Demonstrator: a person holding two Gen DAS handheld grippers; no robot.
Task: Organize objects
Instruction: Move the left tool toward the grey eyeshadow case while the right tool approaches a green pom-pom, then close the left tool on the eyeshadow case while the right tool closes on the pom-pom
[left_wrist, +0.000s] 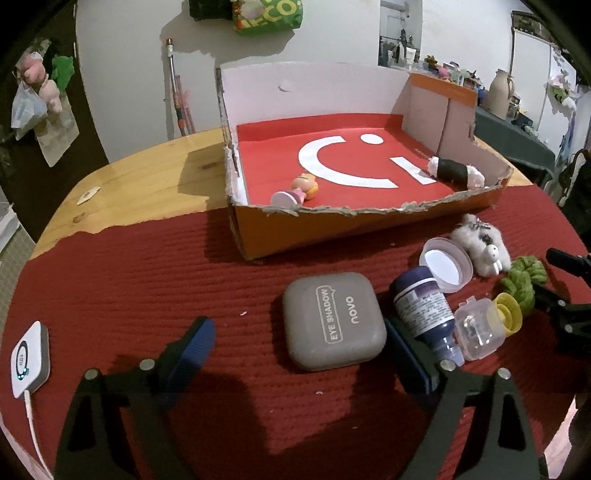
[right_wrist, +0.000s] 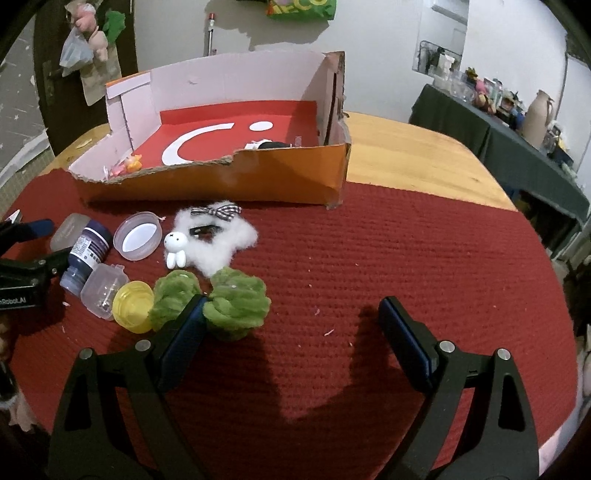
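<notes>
Two grippers are being held wide open, nothing gripped in either.

Left wrist view: the left gripper (left_wrist: 299, 350) is being lined up on the eye shadow case (left_wrist: 334, 320), which is lying flat on the red mat (left_wrist: 147, 273), near the mat's front edge, short of the cardboard box (left_wrist: 354, 236). The right-hand finger is just beside the case and the dark bottle (left_wrist: 424, 314); the left-hand finger is well apart. The case is near-square; its lettering is running toward the box. Judgement: the gripper is best shifted right so the case is centred, keeping the bottle out of the closure. Two toys are already lying in the box.

Right wrist view: the right gripper (right_wrist: 291, 332) is hovering over bare mat, its left-hand finger touching the green scrunchie (right_wrist: 236, 308). Judgement: it is best kept clear while the case is being lifted.
</notes>
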